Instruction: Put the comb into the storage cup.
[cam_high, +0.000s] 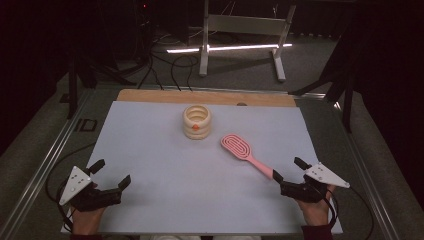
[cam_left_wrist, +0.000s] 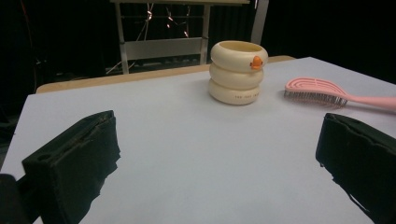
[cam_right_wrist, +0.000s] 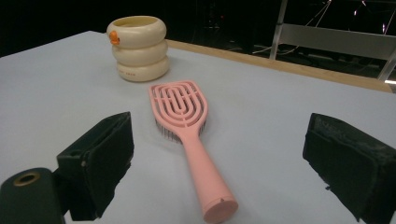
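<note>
Here both grippers' fingers (cam_high: 111, 173) (cam_high: 288, 169) gape wide, empty, touching nothing.

At frame centre, the cream ringed cup (cam_high: 197, 121) looks like smooth, softly glossy plastic. The pink hairbrush (cam_high: 247, 154) to its lower right is smooth matt plastic. The pale table cover (cam_high: 200, 190) appears matt, with bare wood (cam_high: 150, 95) along its upper edge.
</note>
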